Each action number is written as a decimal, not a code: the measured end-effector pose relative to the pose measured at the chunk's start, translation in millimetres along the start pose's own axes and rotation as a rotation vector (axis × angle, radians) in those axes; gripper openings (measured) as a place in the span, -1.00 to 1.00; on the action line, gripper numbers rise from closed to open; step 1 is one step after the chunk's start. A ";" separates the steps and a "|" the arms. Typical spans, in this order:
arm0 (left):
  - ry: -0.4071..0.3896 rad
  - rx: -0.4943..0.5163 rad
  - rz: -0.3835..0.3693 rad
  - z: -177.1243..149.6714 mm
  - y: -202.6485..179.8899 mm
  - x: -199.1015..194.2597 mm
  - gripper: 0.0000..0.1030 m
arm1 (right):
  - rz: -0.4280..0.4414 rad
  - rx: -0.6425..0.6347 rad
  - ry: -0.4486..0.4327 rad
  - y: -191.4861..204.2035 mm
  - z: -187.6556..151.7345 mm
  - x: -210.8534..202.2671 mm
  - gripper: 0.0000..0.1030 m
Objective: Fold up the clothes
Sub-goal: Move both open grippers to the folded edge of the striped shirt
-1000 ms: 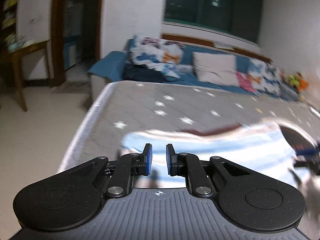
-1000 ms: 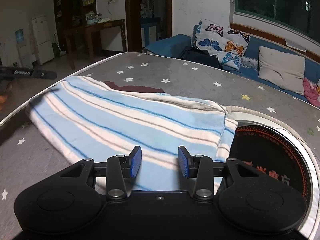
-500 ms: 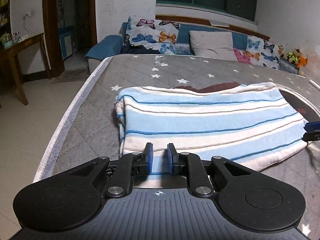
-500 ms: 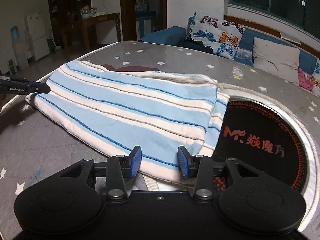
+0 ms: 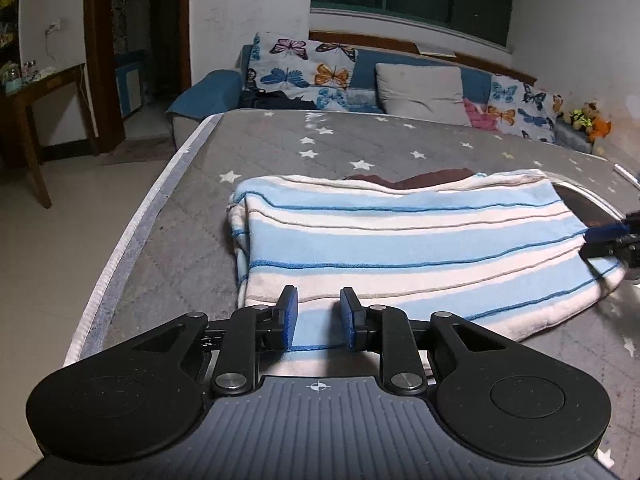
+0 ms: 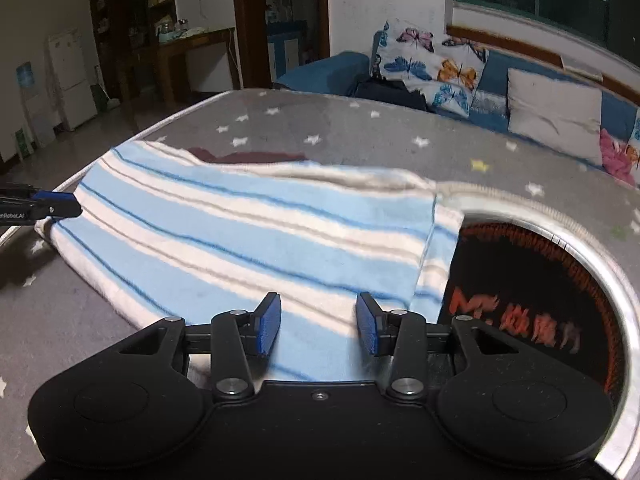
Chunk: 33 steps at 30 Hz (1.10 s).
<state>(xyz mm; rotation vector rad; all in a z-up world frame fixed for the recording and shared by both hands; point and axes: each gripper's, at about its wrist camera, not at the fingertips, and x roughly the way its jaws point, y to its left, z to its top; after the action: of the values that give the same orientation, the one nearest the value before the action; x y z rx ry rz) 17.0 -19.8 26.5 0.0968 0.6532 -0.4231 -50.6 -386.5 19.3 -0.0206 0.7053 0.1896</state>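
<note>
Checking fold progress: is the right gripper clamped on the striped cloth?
No: the right gripper has its jaws spread apart above the striped cloth.

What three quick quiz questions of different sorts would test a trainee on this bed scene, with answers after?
1. True or false: the left gripper is clamped shut on the striped cloth.
2. What lies right of the cloth on the mattress? A) round black disc B) laundry basket C) shoe
3. Fill in: the sofa cushions carry printed ____.

Key: 1 false, its jaws stand apart over the near edge; 2 A; 3 butterflies.
</note>
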 end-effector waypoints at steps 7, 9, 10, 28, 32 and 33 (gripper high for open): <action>-0.060 -0.062 -0.016 22.3 8.3 -3.7 -0.41 | -0.026 0.024 -0.007 -13.7 11.4 8.6 -0.15; -0.064 -0.074 -0.002 28.0 11.1 0.9 -0.40 | -0.034 0.031 -0.009 -17.7 14.7 11.1 -0.15; -0.061 -0.078 0.001 29.9 12.4 4.3 -0.40 | -0.037 0.035 -0.010 -19.6 16.3 12.3 -0.15; -0.033 -0.118 0.024 35.8 31.5 28.3 -0.24 | -0.105 0.096 -0.028 -54.9 44.9 34.0 0.03; -0.028 -0.146 0.033 39.8 35.7 32.9 -0.18 | -0.128 0.124 -0.012 -54.2 34.3 36.8 0.08; -0.025 -0.151 0.034 40.4 36.4 34.2 -0.18 | -0.128 0.136 -0.012 -56.3 32.8 37.9 0.08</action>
<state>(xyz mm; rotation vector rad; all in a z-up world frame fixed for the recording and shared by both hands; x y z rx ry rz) 79.3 -7.5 36.2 -0.0403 0.6554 -0.3403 8.8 -432.9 17.2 0.0656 0.7014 0.0190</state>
